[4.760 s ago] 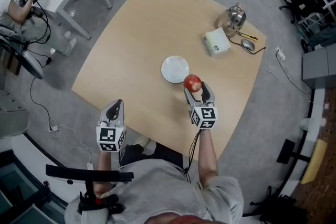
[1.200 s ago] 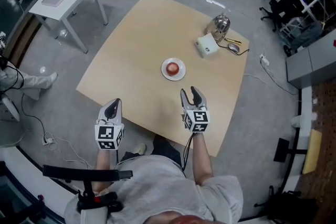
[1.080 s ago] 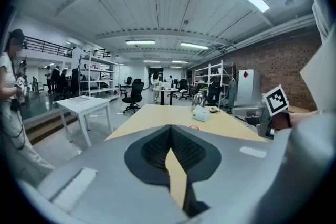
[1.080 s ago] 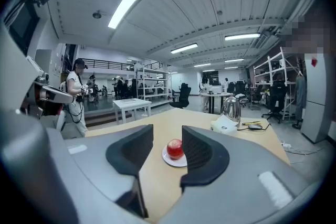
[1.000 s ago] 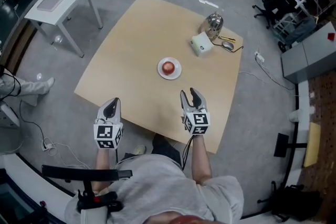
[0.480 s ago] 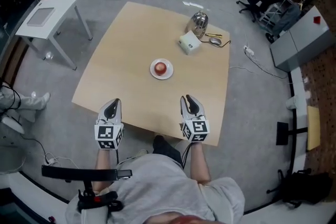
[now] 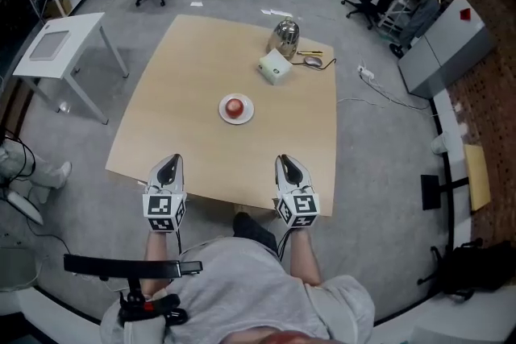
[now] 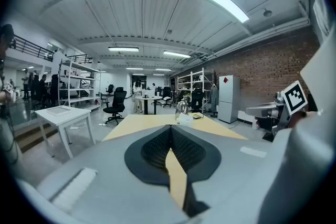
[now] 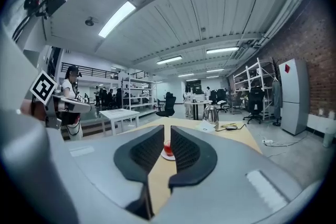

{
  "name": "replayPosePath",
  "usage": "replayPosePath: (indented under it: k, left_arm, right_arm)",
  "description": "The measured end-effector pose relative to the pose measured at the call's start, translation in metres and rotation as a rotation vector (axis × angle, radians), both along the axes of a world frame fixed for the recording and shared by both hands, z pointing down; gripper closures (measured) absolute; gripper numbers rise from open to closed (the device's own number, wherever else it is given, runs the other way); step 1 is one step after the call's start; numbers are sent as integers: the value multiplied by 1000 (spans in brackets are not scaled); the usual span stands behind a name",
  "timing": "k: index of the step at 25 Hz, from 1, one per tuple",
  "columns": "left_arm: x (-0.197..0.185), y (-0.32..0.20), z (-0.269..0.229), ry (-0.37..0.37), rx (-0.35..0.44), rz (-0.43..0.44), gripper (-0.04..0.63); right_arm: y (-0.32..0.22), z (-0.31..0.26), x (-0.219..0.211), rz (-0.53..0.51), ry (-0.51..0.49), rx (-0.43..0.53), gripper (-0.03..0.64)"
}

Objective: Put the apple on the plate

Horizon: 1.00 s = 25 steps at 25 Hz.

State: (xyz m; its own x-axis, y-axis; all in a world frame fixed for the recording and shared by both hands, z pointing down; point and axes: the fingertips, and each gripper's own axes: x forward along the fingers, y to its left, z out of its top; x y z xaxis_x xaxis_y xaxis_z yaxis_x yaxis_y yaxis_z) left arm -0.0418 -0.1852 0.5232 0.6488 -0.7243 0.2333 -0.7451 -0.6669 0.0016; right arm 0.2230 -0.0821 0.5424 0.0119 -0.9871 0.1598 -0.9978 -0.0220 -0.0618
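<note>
The red apple (image 7: 235,106) rests on the small white plate (image 7: 249,114) in the middle of the wooden table (image 7: 177,93). Both grippers hover at the table's near edge, well back from the plate. My right gripper (image 7: 287,163) points at the plate; its jaws are closing, with a narrow gap left and nothing between them. Through that gap, in the right gripper view, the apple (image 9: 167,148) and plate (image 9: 169,157) show far off beyond the right gripper (image 9: 167,134). My left gripper (image 7: 170,163) is shut and holds nothing; the left gripper (image 8: 171,128) looks along the table.
At the table's far right corner stand a metal kettle (image 7: 284,36), a white box (image 7: 275,68) and a mouse (image 7: 312,60) with a cable. A white side table (image 7: 52,52) stands on the left, and office chairs and a round table beyond.
The apple, earlier held in my right gripper beside the plate, now lies on the plate. Both grippers have drawn back to the near table edge. The right jaws have narrowed.
</note>
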Motion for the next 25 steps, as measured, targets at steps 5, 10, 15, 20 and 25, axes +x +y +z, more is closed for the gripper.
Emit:
replayPosePath:
  k: [5, 10, 15, 20, 25]
  left_arm:
    - [8, -1, 0, 5, 18, 33, 577]
    - [11, -1, -3, 2, 24, 51, 577]
    - [17, -1, -6, 5, 35, 66, 577]
    - [20, 1, -7, 4, 35, 76, 577]
    - [21, -1, -7, 4, 35, 77, 577]
  right_arm:
    - [13, 5, 2, 37, -19, 9, 598]
    - [23, 3, 2, 54, -38, 14, 610]
    - [24, 6, 5, 61, -42, 4, 611]
    - [28, 8, 7, 76, -40, -10, 611]
    - [28, 7, 11, 83, -48, -6, 611]
